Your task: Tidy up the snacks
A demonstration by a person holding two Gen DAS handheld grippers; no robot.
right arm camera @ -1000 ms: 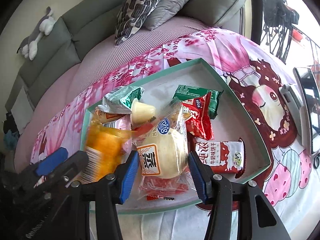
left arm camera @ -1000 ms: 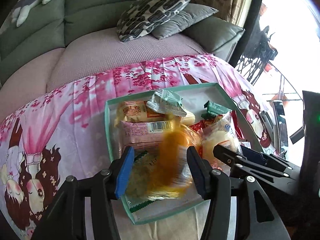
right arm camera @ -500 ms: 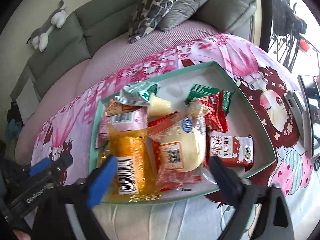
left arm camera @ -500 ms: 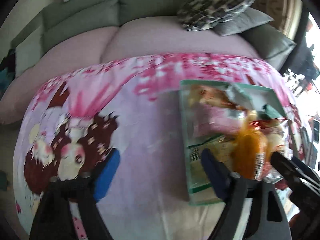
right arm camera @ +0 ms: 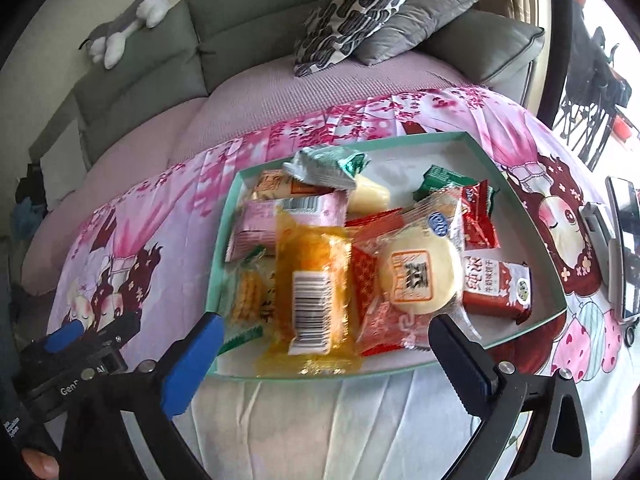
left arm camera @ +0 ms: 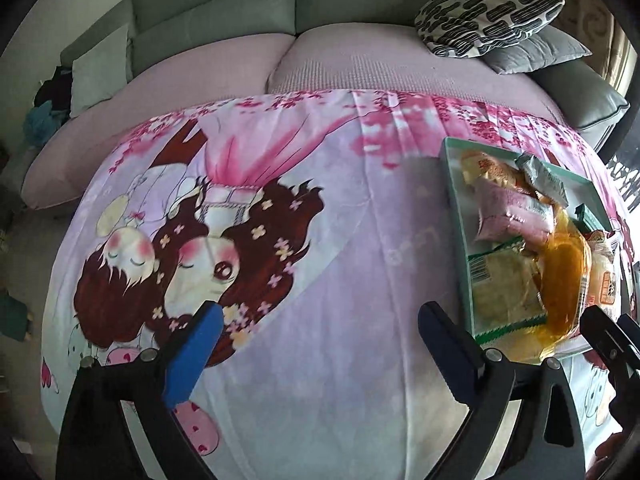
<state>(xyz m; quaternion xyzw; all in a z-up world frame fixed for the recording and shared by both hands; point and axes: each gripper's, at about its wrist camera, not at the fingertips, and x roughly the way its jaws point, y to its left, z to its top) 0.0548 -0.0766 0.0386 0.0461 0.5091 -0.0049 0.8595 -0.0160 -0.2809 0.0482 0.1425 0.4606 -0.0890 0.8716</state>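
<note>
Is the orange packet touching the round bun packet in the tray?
Touching. The right wrist view shows the orange packet lying edge to edge against the bun packet's clear wrapper, no gap.

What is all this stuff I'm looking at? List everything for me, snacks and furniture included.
tray: one, mint green rim, on the cloth.
orange packet: one, barcode up, near front of tray.
round bun packet: one, pale, clear wrap, tray middle.
red packets: at least three, right half of tray.
pink packet: one, left rear of tray.
green-and-silver packet: one, rear of tray.
printed cloth: one, pink cartoon print, under the tray.
sofa: one, grey-green, behind.
cushions: two, patterned on plain grey.
plush toy: one, grey-white, on the sofa back.
left hand-held gripper: opening, nothing between.
right hand-held gripper: open, empty, above the tray's front edge.
</note>
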